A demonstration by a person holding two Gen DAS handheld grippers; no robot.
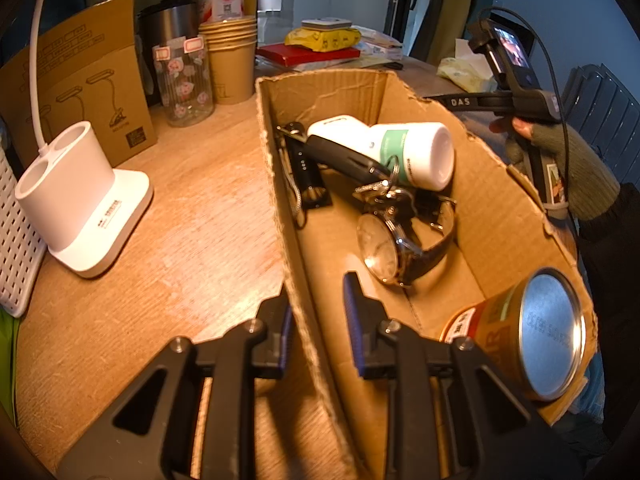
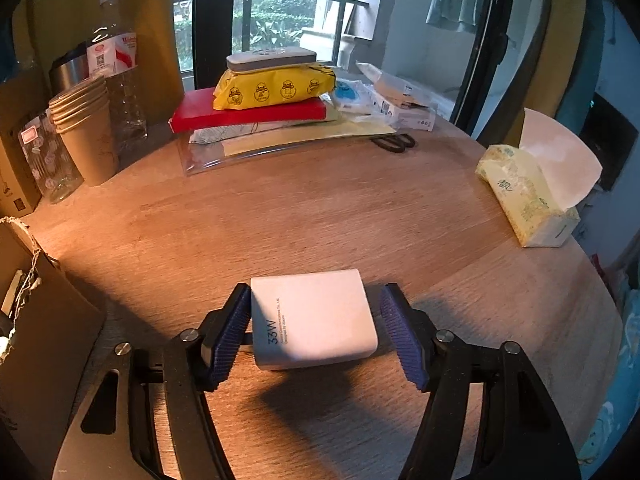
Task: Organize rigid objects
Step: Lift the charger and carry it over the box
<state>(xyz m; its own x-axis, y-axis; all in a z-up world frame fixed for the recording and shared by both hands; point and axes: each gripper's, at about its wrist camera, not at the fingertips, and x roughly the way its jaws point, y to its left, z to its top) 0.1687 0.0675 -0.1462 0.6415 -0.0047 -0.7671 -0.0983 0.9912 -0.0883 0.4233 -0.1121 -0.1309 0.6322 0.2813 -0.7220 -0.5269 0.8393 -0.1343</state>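
Observation:
A cardboard box [image 1: 516, 216] lies on the wooden table and holds a white bottle [image 1: 408, 152], a watch [image 1: 384, 248], keys, a black gadget [image 1: 308, 168] and a tin can [image 1: 536, 332]. My left gripper [image 1: 316, 320] straddles the box's near wall; its jaws stand apart with the wall between them. My right gripper [image 2: 316, 324] is open around a white 33W charger [image 2: 312, 316] lying on the table; the left pad touches it, the right pad [image 2: 400, 336] stands slightly apart. The right gripper's body also shows in the left wrist view [image 1: 520, 80].
A white lamp base [image 1: 80, 200], a cardboard package [image 1: 88, 80], a glass jar [image 1: 184, 80] and paper cups [image 1: 232, 60] stand at the back left. A stack of books and packets [image 2: 272, 96], scissors [image 2: 396, 144] and a tissue pack [image 2: 528, 200] lie beyond the charger.

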